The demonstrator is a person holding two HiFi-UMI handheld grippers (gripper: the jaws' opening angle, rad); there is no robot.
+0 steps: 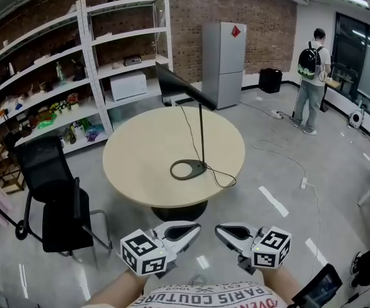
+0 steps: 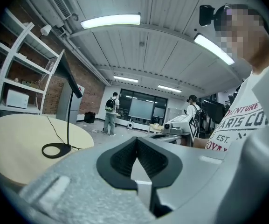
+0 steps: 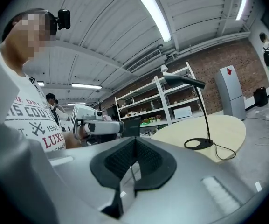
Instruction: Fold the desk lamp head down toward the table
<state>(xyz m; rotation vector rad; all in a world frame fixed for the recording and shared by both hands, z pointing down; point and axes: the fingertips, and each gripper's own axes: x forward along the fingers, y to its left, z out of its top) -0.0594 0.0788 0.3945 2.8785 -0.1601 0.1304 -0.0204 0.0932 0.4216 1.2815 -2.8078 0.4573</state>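
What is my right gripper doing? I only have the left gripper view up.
Observer: The right gripper is shut, with nothing between its jaws.
Operator: Are my grippers over the table yet?
Observer: No. The head view shows it and the left gripper short of the table's near edge, above the floor.
Operator: Anything beside the table?
Observer: A black office chair stands at its left side.

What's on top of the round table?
Only the desk lamp: ring base on the tabletop, head raised, cord looping near the edge. The dark pedestal beneath is mostly covered by the top.
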